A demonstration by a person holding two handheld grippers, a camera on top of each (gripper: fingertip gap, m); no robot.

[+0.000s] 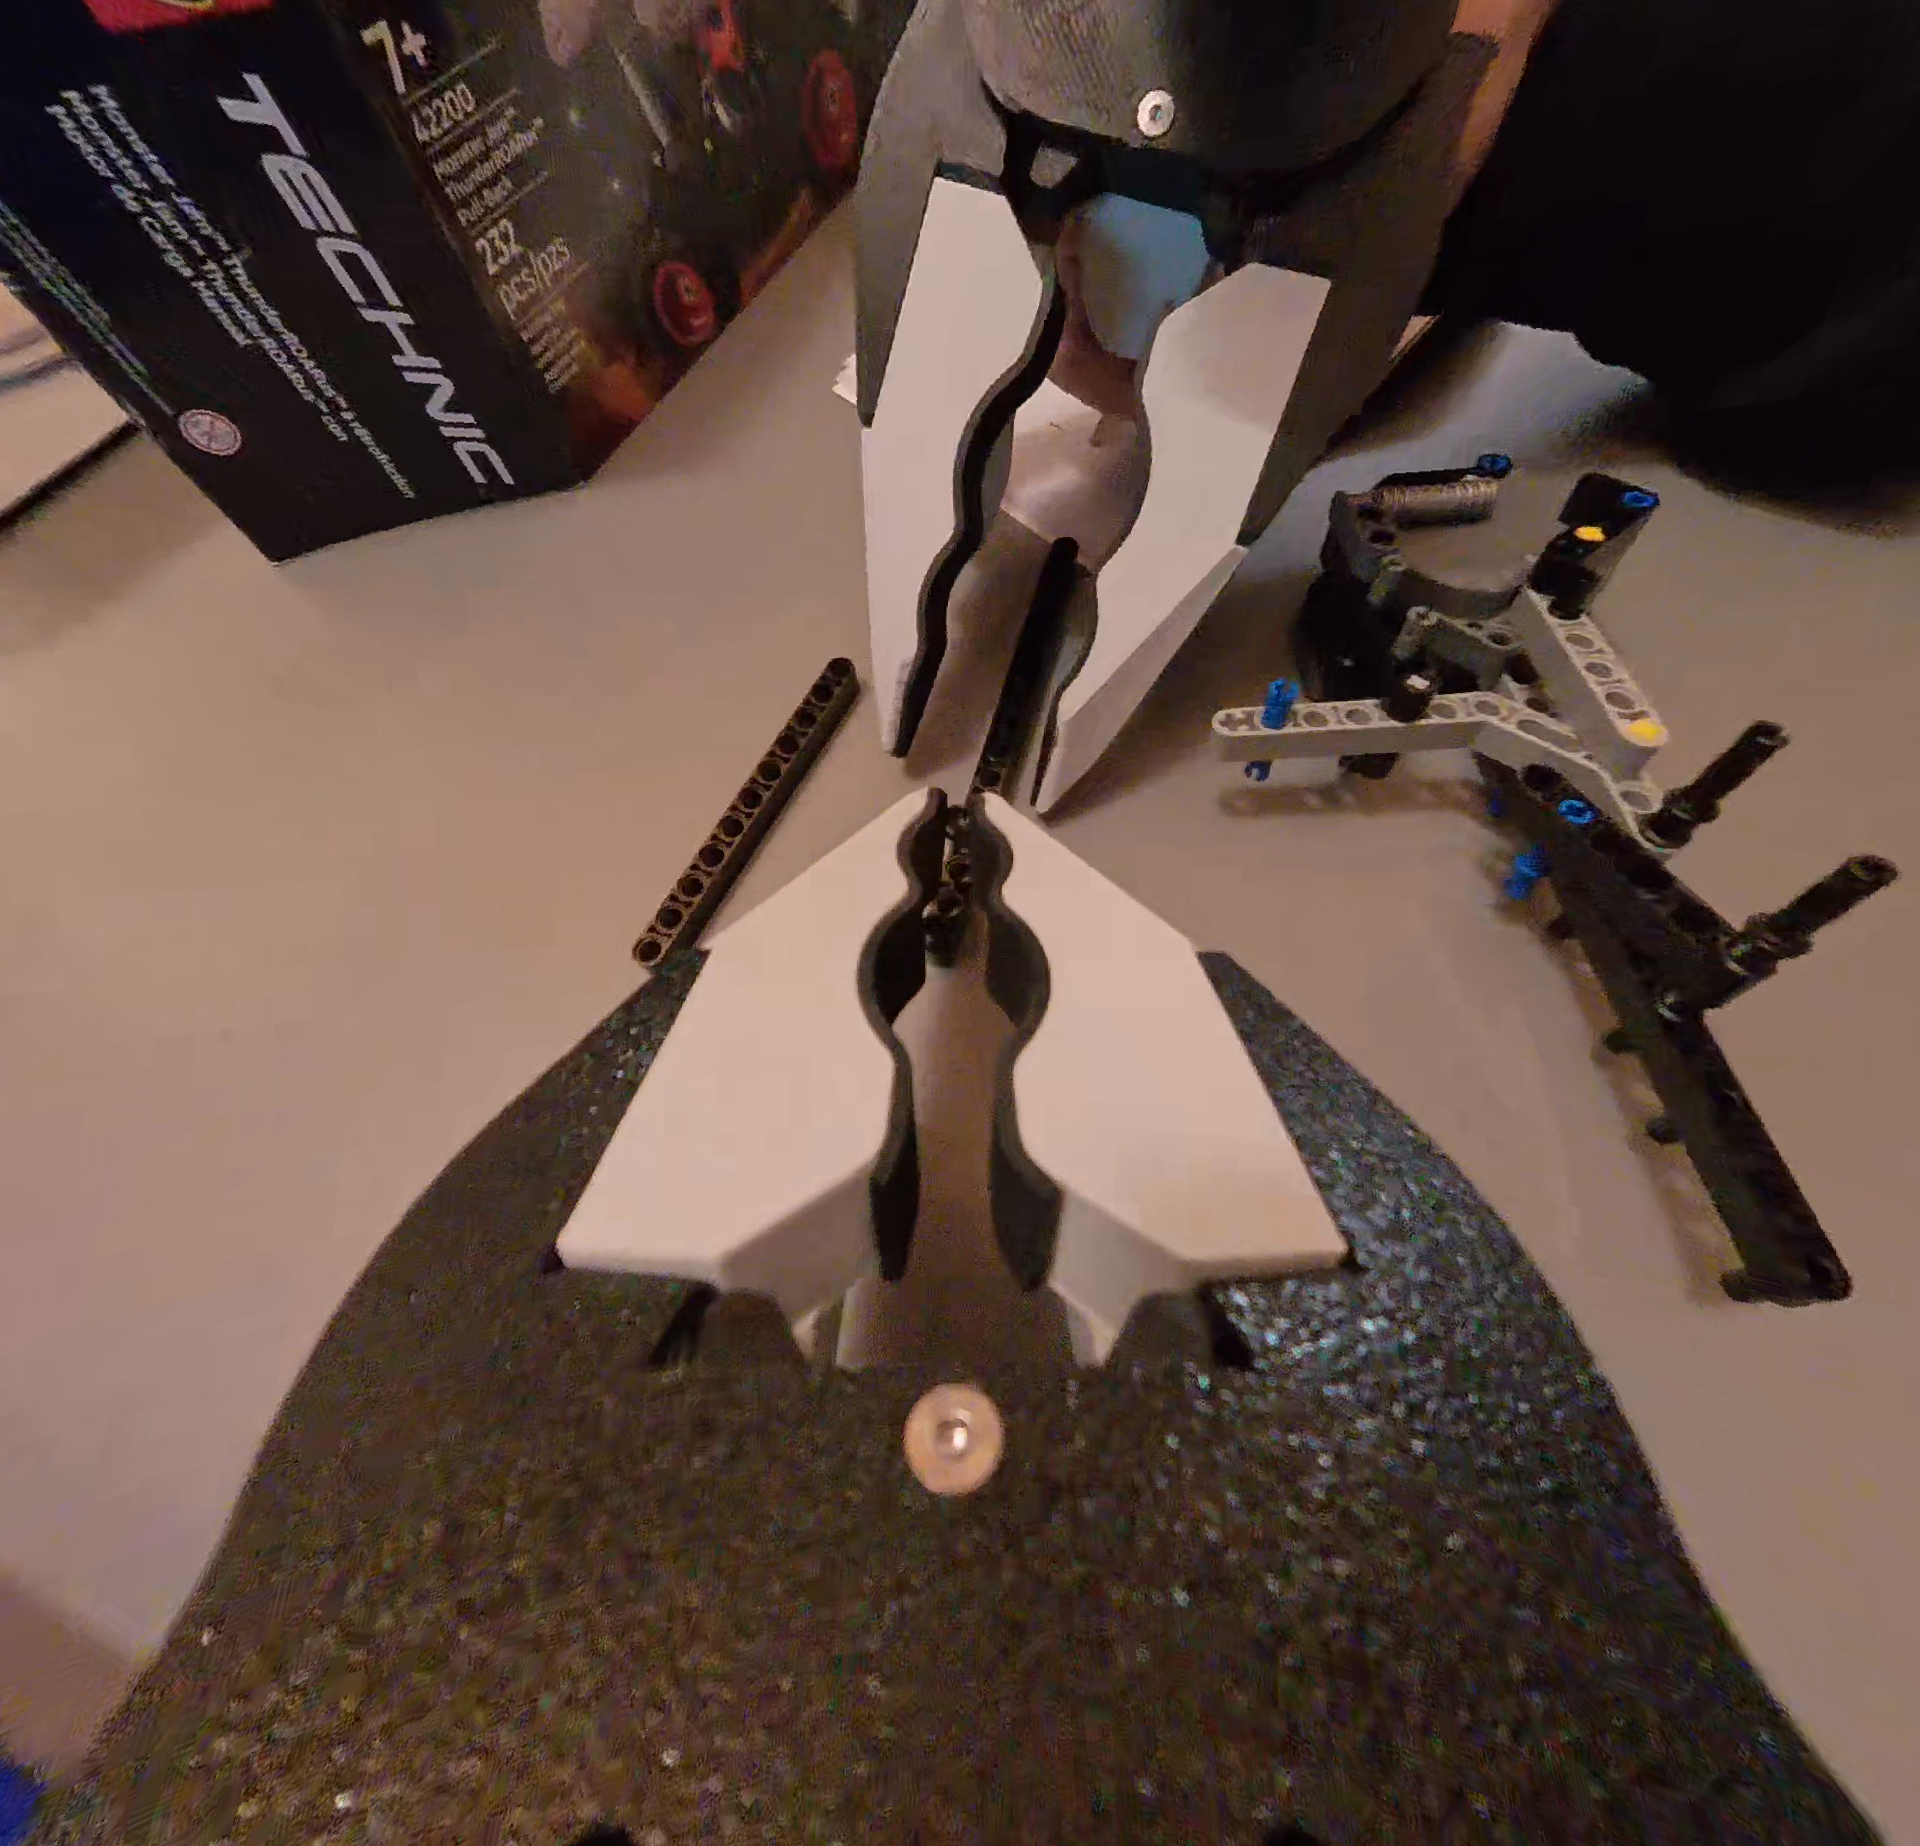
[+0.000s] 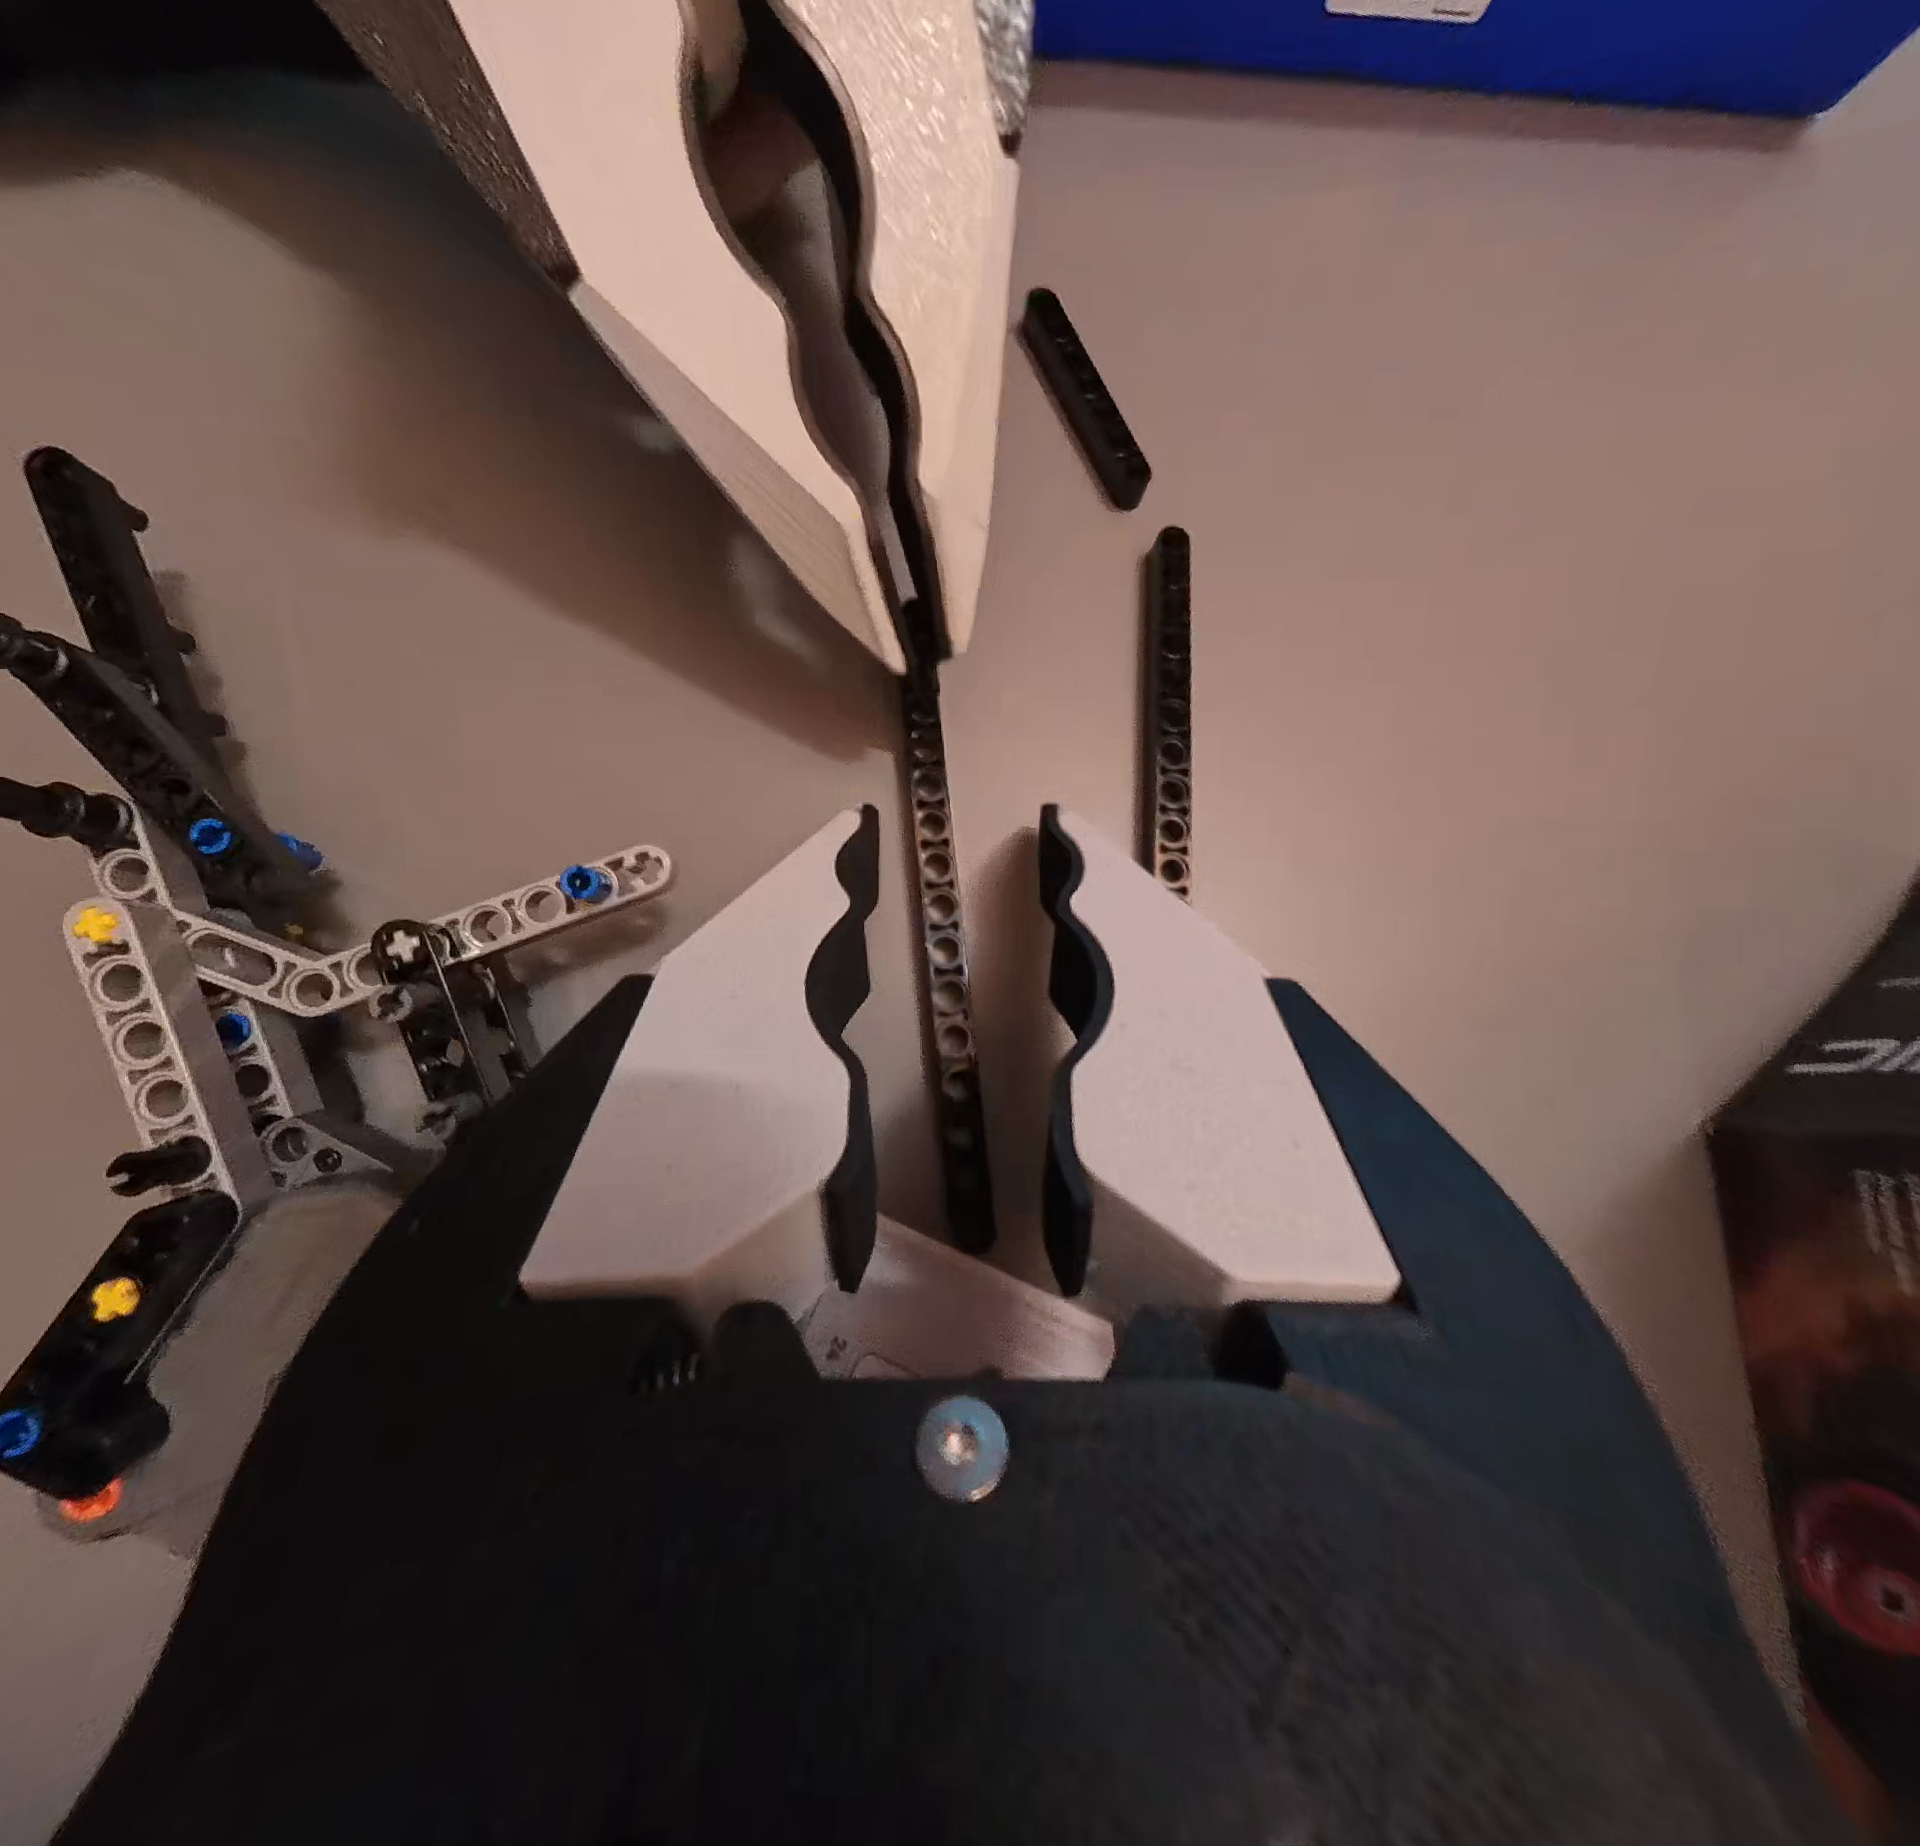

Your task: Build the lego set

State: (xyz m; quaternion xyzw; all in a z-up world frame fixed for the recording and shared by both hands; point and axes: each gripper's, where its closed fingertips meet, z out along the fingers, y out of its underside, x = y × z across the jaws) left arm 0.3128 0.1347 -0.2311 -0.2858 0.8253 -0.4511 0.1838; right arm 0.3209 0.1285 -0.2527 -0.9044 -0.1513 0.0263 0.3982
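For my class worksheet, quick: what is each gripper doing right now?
Left gripper: shut on the long black beam.
Right gripper: open, its fingers either side of that beam, not clamping it.

Each gripper is formed of a speckled black body, white wedge fingers edged with wavy black pads, and a silver screw.

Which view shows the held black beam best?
Right wrist view: the held black beam runs nearly full length between the open right gripper. Left wrist view shows only a short stretch, mostly hidden by fingers.
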